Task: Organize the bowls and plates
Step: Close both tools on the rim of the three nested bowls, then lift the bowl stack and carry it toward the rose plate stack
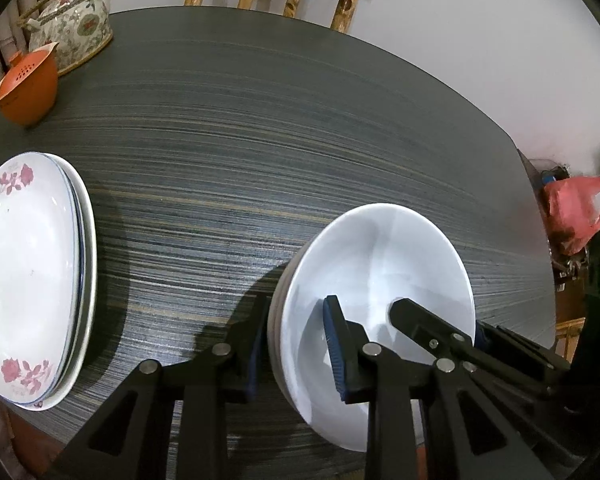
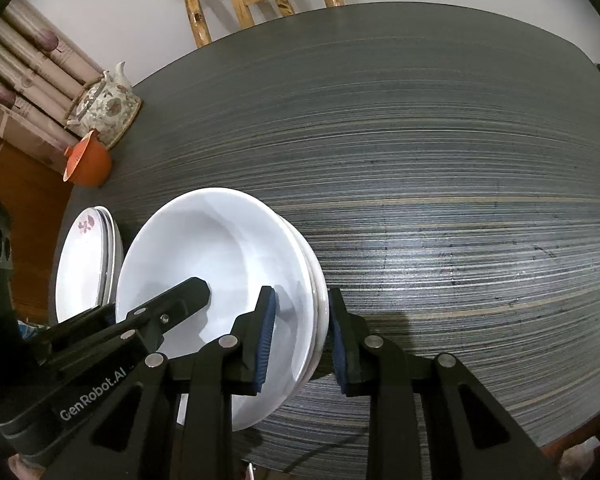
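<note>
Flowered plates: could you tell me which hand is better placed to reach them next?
Left, probably. The left gripper clamps the white bowl stack on the rim facing the flowered plates; the right gripper clamps the opposite rim, with the bowls between it and them.

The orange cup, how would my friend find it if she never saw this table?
Start at the dark striped table and go to its far corner, where a flowery teapot stands. The orange cup sits right beside the teapot. It is the only orange thing there; the plates and bowls are white.
</note>
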